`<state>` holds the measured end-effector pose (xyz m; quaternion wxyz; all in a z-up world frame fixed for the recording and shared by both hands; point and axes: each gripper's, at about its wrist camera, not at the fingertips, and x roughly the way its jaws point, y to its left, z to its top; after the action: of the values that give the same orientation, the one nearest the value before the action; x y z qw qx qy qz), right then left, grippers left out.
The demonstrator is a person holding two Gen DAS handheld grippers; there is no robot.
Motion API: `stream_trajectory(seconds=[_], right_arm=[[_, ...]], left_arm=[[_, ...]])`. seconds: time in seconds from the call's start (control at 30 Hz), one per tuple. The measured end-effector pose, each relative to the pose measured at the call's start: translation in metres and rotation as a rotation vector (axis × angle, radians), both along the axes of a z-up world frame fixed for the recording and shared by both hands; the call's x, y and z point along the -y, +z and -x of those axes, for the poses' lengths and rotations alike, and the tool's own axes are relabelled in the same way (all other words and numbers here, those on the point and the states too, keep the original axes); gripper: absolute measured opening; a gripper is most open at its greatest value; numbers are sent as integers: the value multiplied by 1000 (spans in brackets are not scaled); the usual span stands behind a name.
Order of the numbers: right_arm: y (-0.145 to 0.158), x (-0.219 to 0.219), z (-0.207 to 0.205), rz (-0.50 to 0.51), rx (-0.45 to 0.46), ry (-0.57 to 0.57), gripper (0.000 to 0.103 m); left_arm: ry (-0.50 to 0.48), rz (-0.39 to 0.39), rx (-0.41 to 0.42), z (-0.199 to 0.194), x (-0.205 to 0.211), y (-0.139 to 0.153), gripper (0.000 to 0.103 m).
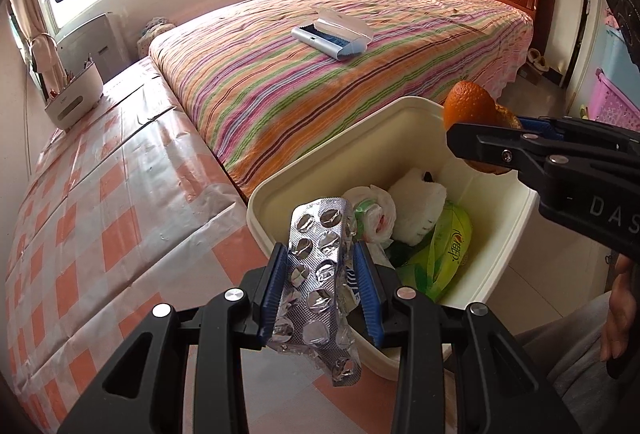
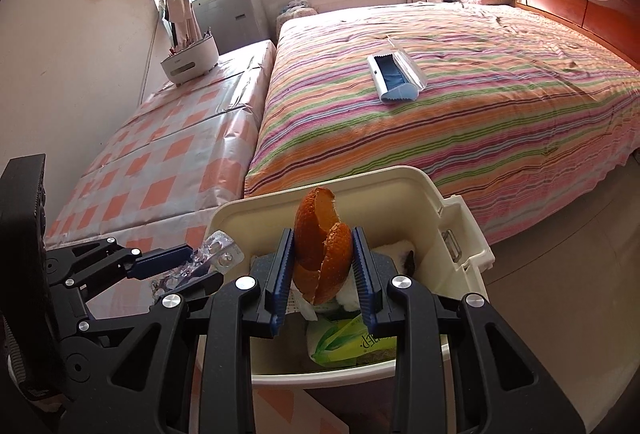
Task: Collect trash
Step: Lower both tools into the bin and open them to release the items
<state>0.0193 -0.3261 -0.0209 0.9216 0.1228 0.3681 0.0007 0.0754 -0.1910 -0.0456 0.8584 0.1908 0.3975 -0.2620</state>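
Observation:
A cream trash bin point(image 1: 280, 190) point(image 2: 464, 234) stands on the floor at the foot of the bed. Inside lie a green wrapper point(image 1: 448, 246) point(image 2: 352, 346), white tissue point(image 1: 416, 210) and a crumpled plastic bag point(image 1: 376, 210). My left gripper point(image 1: 320, 282) point(image 2: 188, 266) is shut on an empty silver blister pack point(image 1: 320, 274) point(image 2: 220, 254), held over the bin's near left rim. My right gripper point(image 2: 322, 274) point(image 1: 480, 138) is shut on orange peel point(image 2: 320, 258) point(image 1: 468, 106), which hangs above the bin's opening.
A bed with a striped cover point(image 1: 360, 74) point(image 2: 440, 106) fills the far side, with a grey-blue case point(image 1: 332, 34) point(image 2: 396, 74) on it. A checked bench point(image 1: 100, 194) point(image 2: 160, 154) runs along the left, bearing a white appliance point(image 1: 76, 94) point(image 2: 192, 62). A hand point(image 1: 620, 318) shows at the right.

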Motion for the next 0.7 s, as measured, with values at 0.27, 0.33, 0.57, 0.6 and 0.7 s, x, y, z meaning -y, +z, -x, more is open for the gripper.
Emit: stream_trajectory(seconds=[0.27, 0.33, 0.57, 0.6, 0.7], right_arm=[[-6, 17, 8, -8, -6, -44, 28], [-9, 22, 9, -15, -13, -55, 28], [-17, 34, 10, -26, -31, -75, 28], [-18, 34, 10, -25, -33, -76, 28], [-21, 38, 8, -33, -42, -81, 28]], left_arm=[[-22, 2, -3, 4, 16, -2, 34], [-25, 8, -5, 4, 20, -1, 34], [-36, 3, -23, 1, 32, -8, 34], [-40, -2, -29, 0, 34, -10, 34], [-40, -1, -39, -2, 38, -13, 34]])
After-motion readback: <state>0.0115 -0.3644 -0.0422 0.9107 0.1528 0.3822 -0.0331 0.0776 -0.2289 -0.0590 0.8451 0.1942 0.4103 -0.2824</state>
